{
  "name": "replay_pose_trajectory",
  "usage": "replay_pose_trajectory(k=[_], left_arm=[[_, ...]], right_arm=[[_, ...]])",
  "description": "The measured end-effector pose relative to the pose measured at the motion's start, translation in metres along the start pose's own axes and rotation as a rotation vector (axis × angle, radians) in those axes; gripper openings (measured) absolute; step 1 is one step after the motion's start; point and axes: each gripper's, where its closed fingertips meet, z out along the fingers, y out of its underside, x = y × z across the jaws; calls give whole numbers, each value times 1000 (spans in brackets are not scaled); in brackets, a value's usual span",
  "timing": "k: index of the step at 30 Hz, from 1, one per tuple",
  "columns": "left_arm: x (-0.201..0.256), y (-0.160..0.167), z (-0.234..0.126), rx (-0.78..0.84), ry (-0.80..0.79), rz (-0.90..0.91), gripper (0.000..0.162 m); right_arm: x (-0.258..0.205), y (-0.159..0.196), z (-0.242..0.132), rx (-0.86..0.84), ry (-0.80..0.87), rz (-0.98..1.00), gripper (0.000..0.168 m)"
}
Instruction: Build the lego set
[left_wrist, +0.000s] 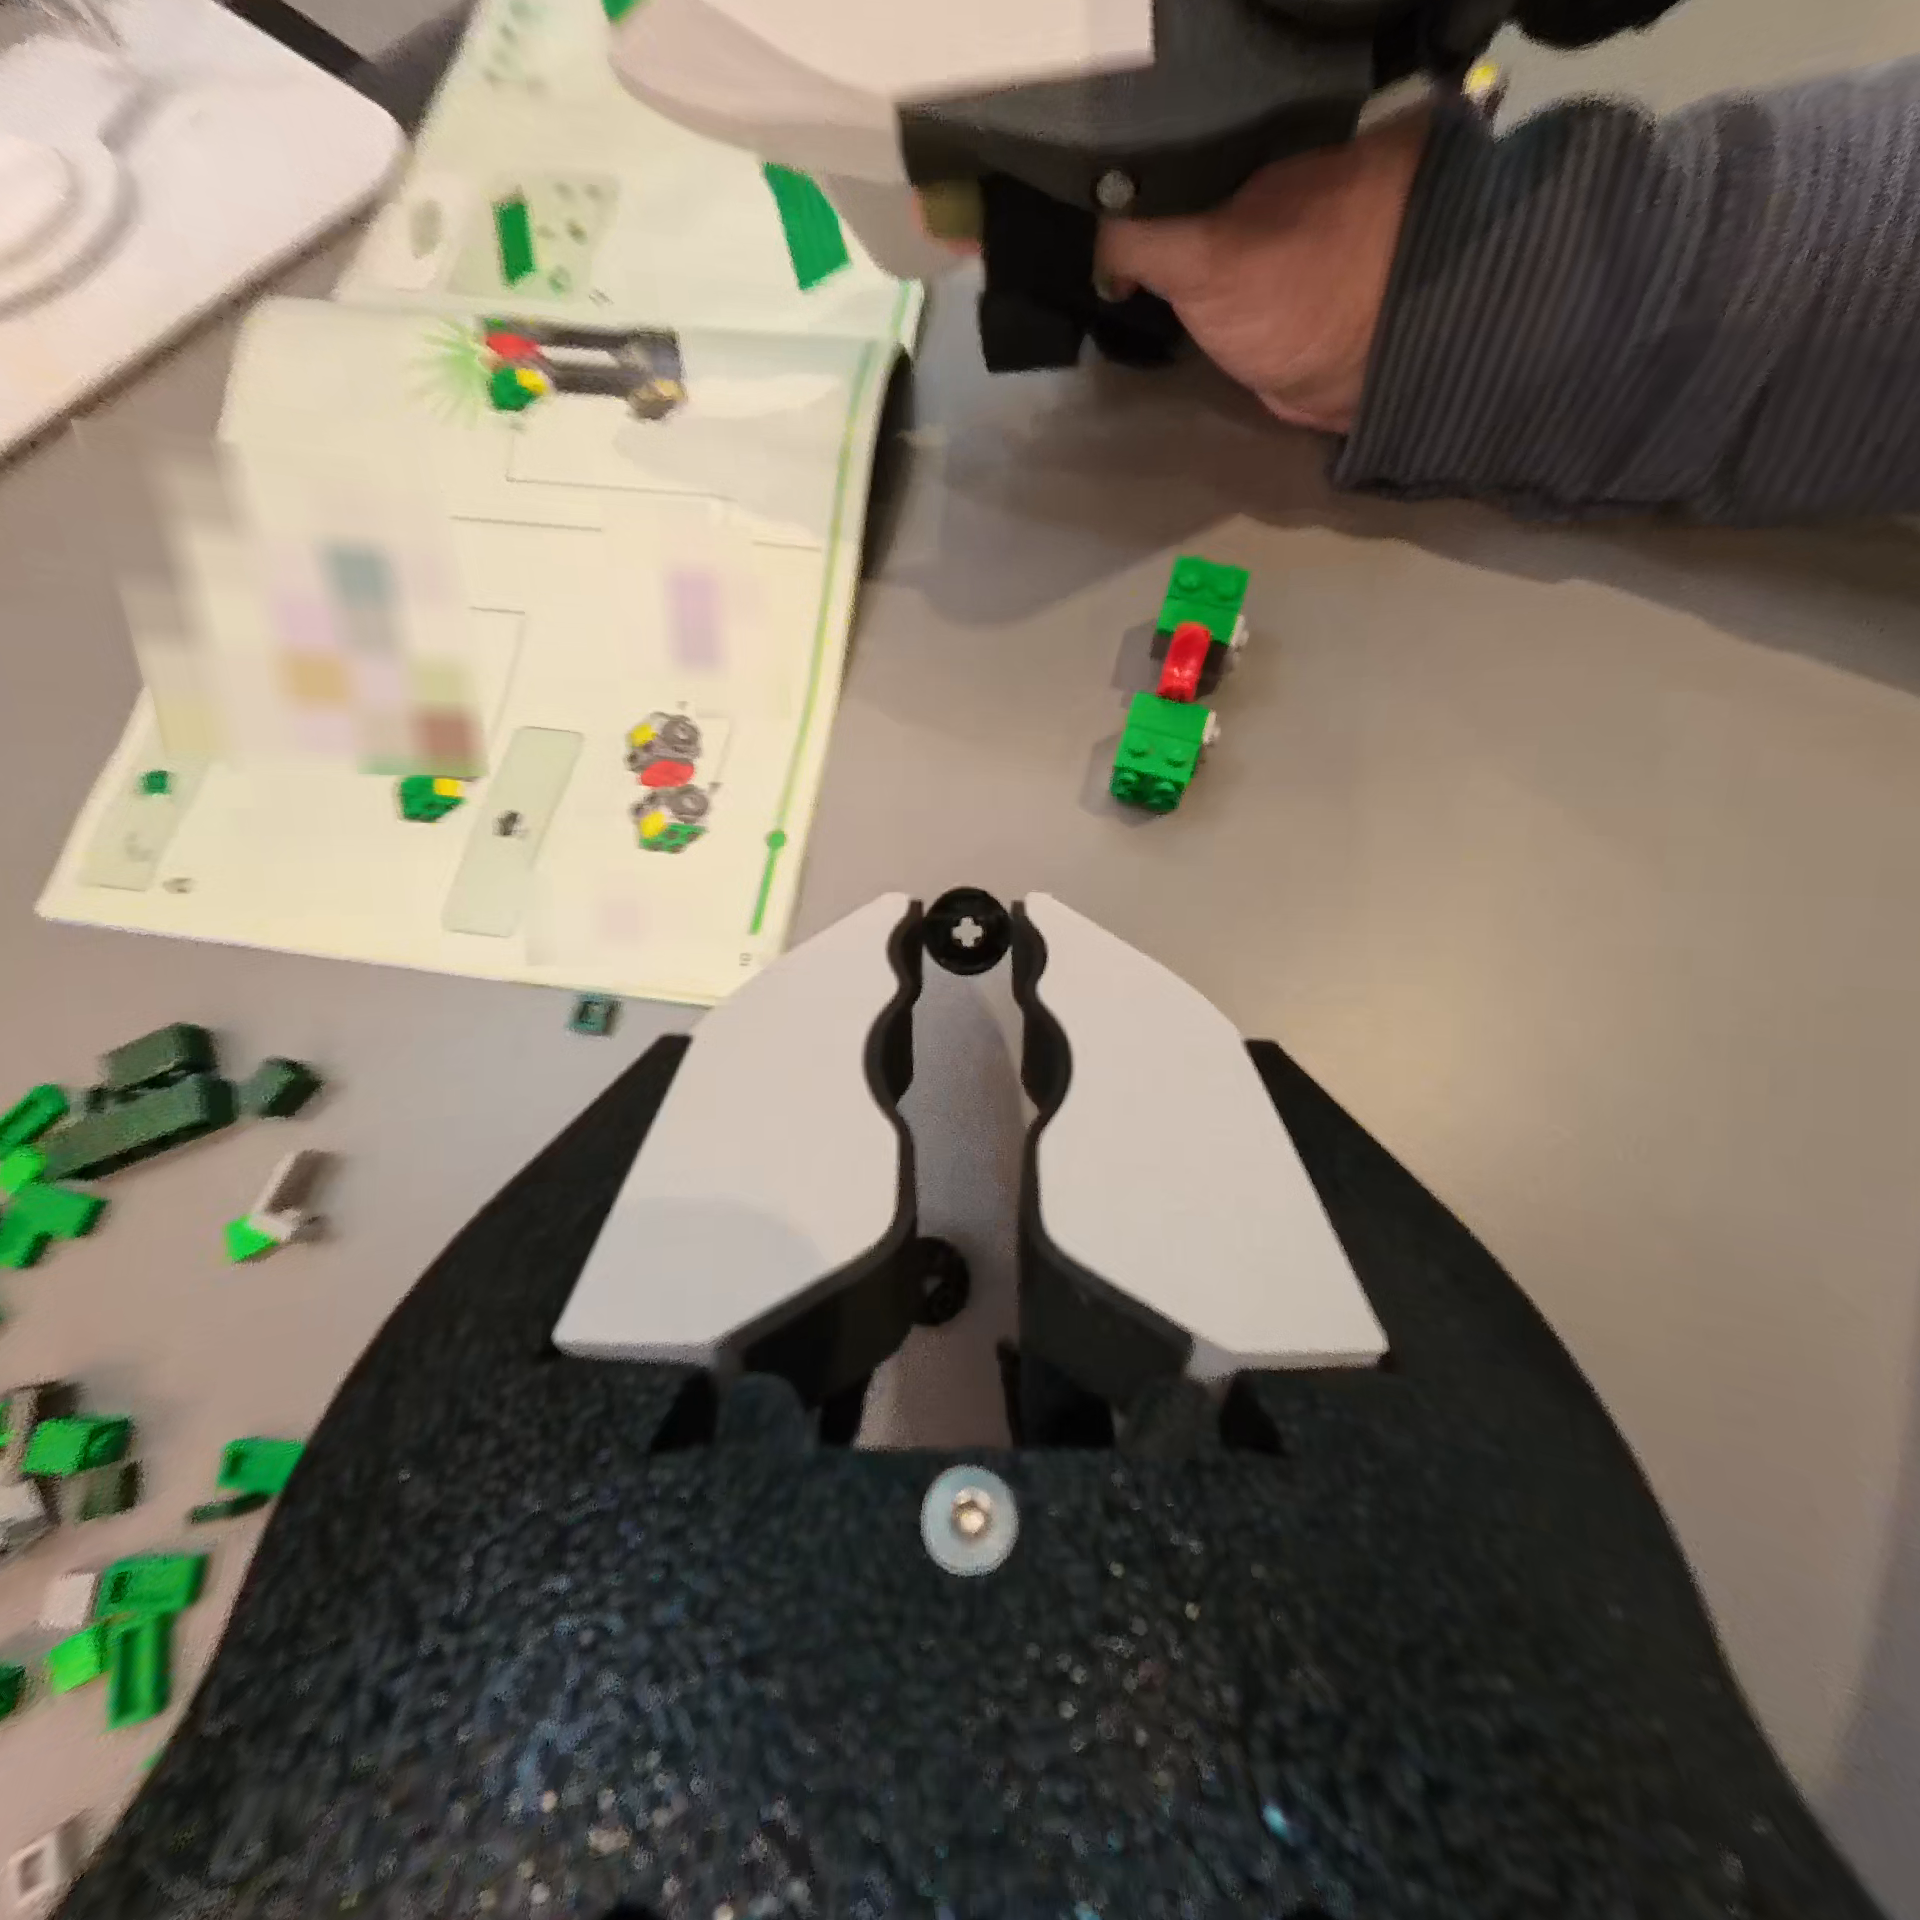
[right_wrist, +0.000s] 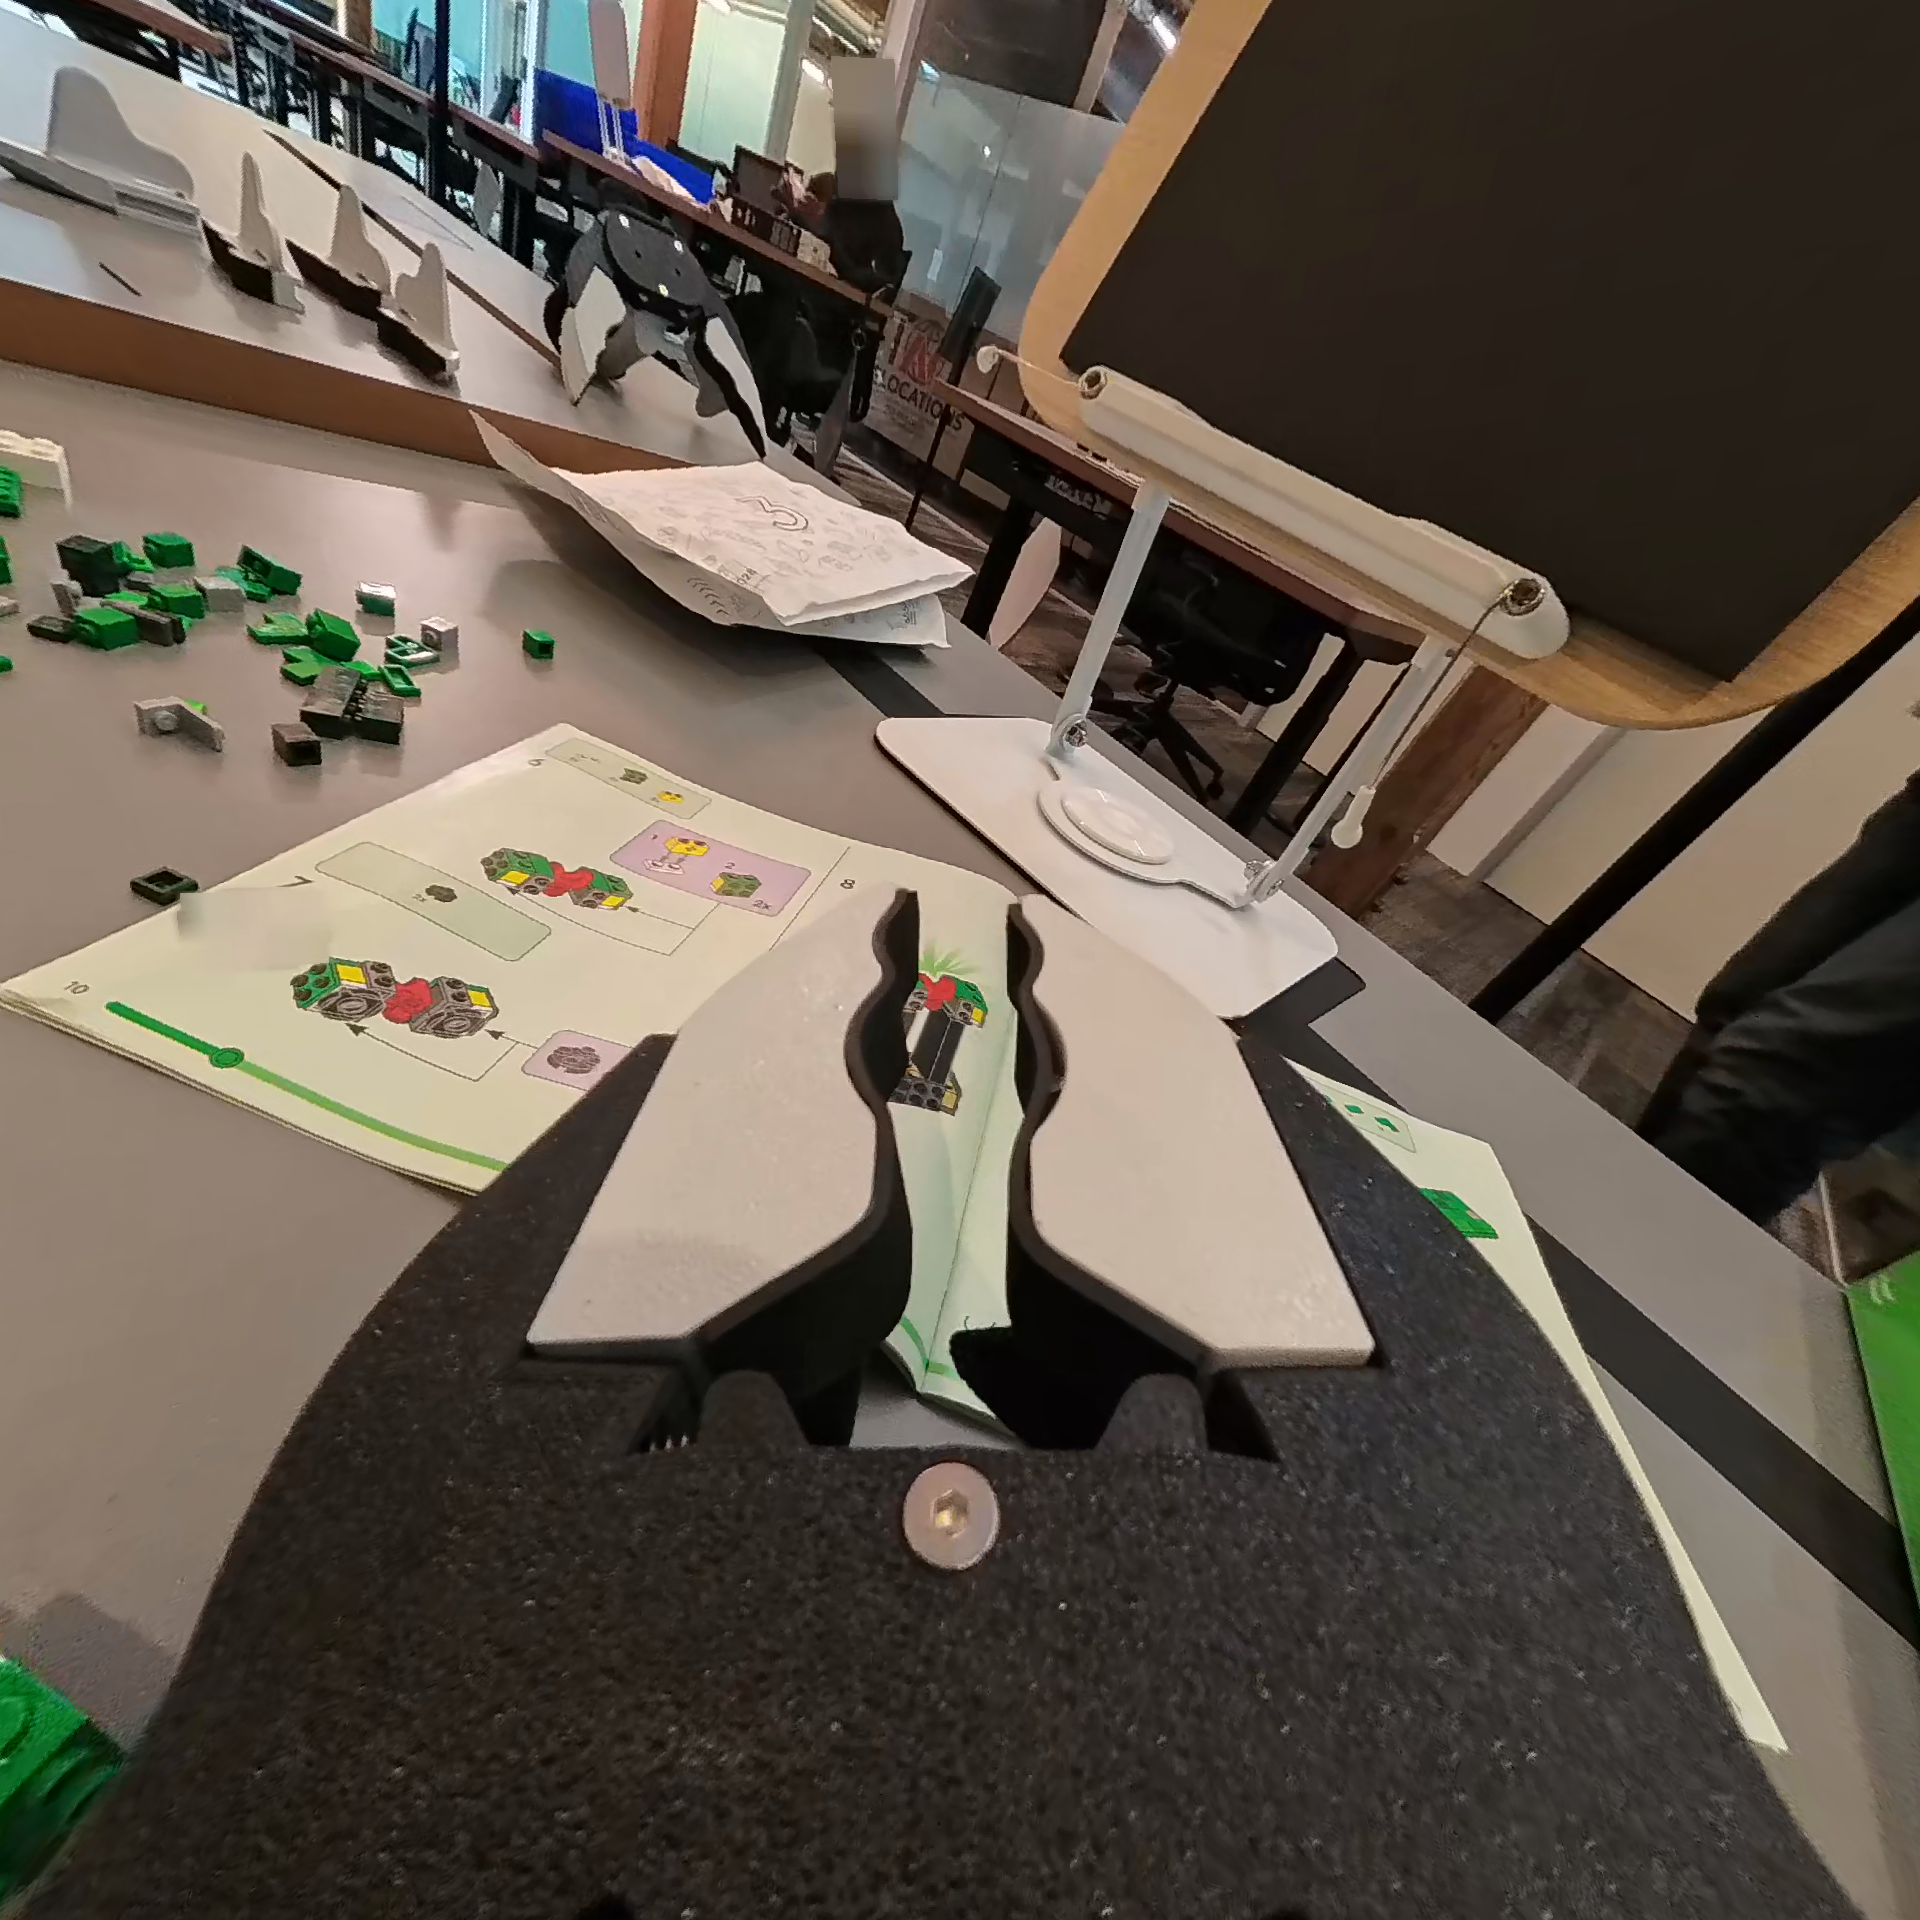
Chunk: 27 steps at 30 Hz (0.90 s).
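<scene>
Left gripper (left_wrist: 966, 925) is clamped on a small black round piece (left_wrist: 966, 932) with a cross-shaped hole, held at its fingertips. Ahead and slightly right of it, on the grey table (left_wrist: 1455, 935), lies the partial assembly (left_wrist: 1179, 691): two green studded blocks joined by a red centre piece. Loose green and dark bricks (left_wrist: 114, 1143) lie to its left. Right gripper (right_wrist: 961, 914) hovers over the instruction booklet (right_wrist: 416, 966), fingers parted and empty.

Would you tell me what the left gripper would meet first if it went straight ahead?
Probably bare grey table. The left gripper, holding a black round piece, points between the booklet and the green-and-red assembly.
</scene>
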Motion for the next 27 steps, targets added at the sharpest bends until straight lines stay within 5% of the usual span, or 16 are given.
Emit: replay_pose_trajectory(k=[11,27], left_arm=[[-19,-51,-70,520,-46,86,16],[-39,12,-30,69,-113,-134,16]], right_arm=[[-18,-16,-4,90,-94,-30,17],[-21,-33,-24,207,-129,-20,16]])
